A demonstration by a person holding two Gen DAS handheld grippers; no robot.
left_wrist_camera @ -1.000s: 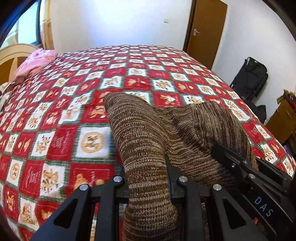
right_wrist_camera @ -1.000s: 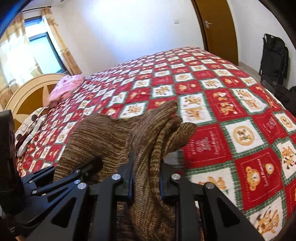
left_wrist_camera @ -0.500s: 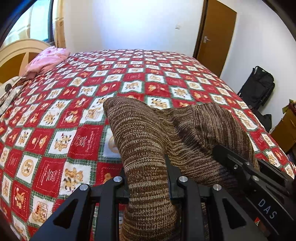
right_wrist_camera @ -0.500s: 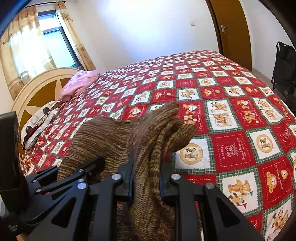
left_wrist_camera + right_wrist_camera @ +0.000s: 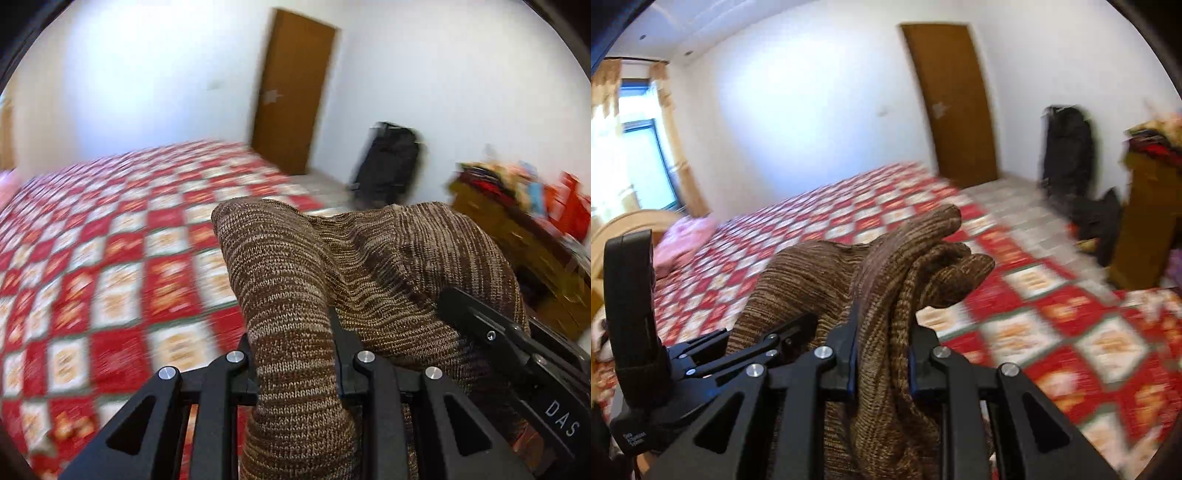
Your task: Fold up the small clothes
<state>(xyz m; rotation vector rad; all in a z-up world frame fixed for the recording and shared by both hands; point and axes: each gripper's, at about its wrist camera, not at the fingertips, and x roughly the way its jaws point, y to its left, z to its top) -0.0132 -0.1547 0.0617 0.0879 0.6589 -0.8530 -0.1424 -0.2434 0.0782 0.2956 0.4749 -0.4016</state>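
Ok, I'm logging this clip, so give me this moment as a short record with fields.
garment: brown knitted sweater, bunched, held up between both grippers
left gripper: shut on the sweater
right gripper: shut on the sweater
surface: bed with red-and-white patchwork quilt
background: brown door, black bag against the wall
image: blurred by motion

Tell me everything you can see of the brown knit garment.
The knit is a thick, ribbed, marled fabric in dark brown and tan, and looks like wool. It is bunched rather than flat. Its shape as a garment cannot be told. The left claw is shut on one thick fold, and the right claw is shut on several gathered layers whose rounded ends poke out past its fingers. The fabric spans between the two claws and droops below them, held in front of the red patterned bedspread.
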